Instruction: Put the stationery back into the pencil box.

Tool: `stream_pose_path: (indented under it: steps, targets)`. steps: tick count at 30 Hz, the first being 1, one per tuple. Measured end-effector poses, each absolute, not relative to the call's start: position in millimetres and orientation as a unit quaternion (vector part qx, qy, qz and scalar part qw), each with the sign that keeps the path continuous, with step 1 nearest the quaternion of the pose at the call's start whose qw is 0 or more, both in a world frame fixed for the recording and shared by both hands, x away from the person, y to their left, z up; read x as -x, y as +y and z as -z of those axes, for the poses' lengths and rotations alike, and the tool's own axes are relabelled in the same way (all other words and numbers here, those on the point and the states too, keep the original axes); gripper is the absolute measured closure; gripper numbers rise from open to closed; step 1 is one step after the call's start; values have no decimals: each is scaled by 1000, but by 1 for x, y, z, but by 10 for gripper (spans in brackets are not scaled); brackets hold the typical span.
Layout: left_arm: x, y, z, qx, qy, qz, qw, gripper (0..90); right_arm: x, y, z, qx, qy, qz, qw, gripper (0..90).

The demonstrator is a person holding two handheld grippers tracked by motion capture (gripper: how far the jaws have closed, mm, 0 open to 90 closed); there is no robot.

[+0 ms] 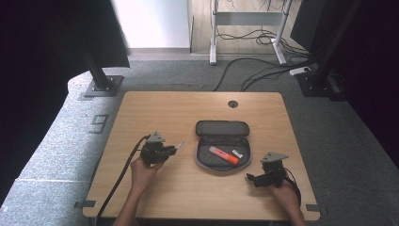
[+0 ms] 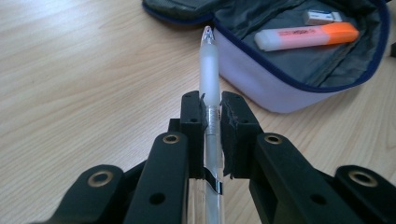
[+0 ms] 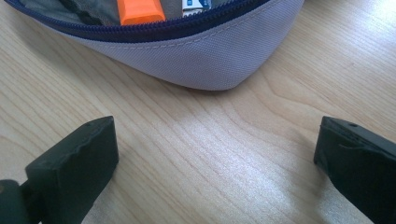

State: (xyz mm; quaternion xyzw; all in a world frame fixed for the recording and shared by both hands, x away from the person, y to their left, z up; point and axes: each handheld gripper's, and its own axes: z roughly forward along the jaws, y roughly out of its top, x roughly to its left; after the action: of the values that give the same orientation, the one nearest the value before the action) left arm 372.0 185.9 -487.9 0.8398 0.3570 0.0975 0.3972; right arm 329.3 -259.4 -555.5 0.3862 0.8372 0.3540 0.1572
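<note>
High view, taking the open pencil case point(image 1: 222, 147) in the middle of the bench point(image 1: 155, 108) as landmark: to its left the left gripper point(image 1: 175, 149) is clenched on a clear pen point(image 2: 209, 79), whose tip points toward the case's near left rim. Inside the case lie an orange highlighter point(image 1: 224, 155) and a small white eraser point(image 1: 237, 153). Right of the case, near its front corner, the right gripper point(image 1: 251, 178) stands released, jaws wide apart above bare wood.

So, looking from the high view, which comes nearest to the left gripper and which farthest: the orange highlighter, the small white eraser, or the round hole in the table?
From the left gripper:
1. Orange highlighter, lying in the open pencil case to the gripper's right.
2. Small white eraser, just beyond the highlighter's far end.
3. Round hole, near the table's far edge.
</note>
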Motion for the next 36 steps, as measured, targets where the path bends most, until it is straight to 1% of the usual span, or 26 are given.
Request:
stream_pose_path:
  steps: [21, 36]
  targets:
    - [-372, 159, 465, -858, 317, -100, 392, 798, -329, -259, 556, -386, 837, -354, 157, 0]
    - [-375, 140, 457, -864, 294, -91, 398, 796, -329, -259, 556, -386, 837, -354, 157, 0]
